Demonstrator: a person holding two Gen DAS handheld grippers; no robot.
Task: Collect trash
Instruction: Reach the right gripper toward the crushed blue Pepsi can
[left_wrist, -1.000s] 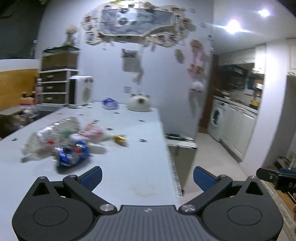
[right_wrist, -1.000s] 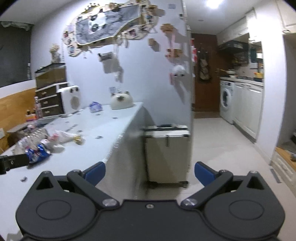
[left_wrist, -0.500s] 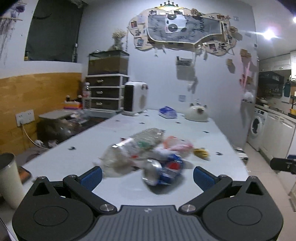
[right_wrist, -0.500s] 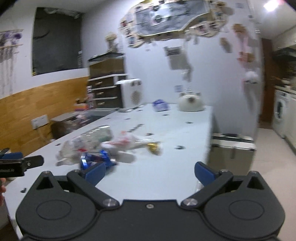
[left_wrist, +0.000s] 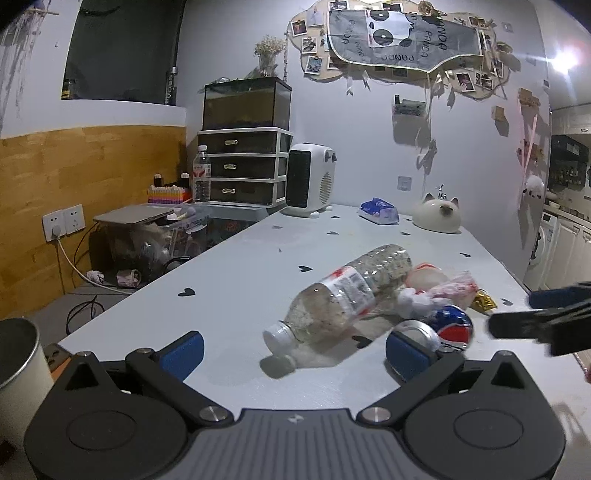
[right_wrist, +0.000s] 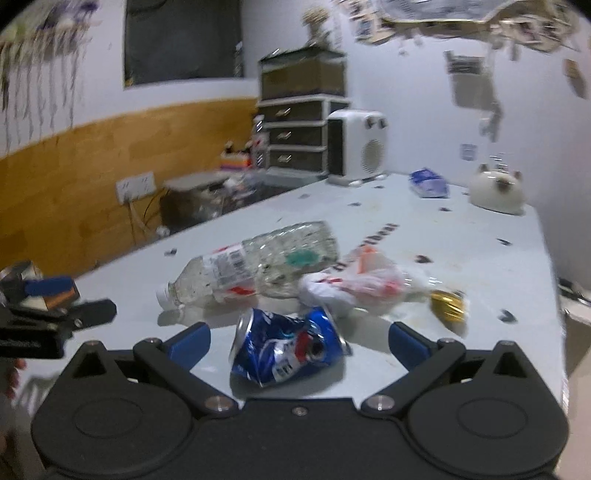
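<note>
Bottle (left_wrist: 347, 295) on its side, cap (left_wrist: 275, 336) toward camera

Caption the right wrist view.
Open right tool lined up on a crushed can, beside bottle and wrapper.

A white heater (left_wrist: 309, 180) stands beside stacked drawers (left_wrist: 242, 166) behind the table (left_wrist: 236, 266).

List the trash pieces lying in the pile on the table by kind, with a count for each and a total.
Plastic bottle: 1
Crushed blue can: 1
Crumpled red-and-white plastic bag: 1
Gold wrapper: 1
Total: 4
</note>
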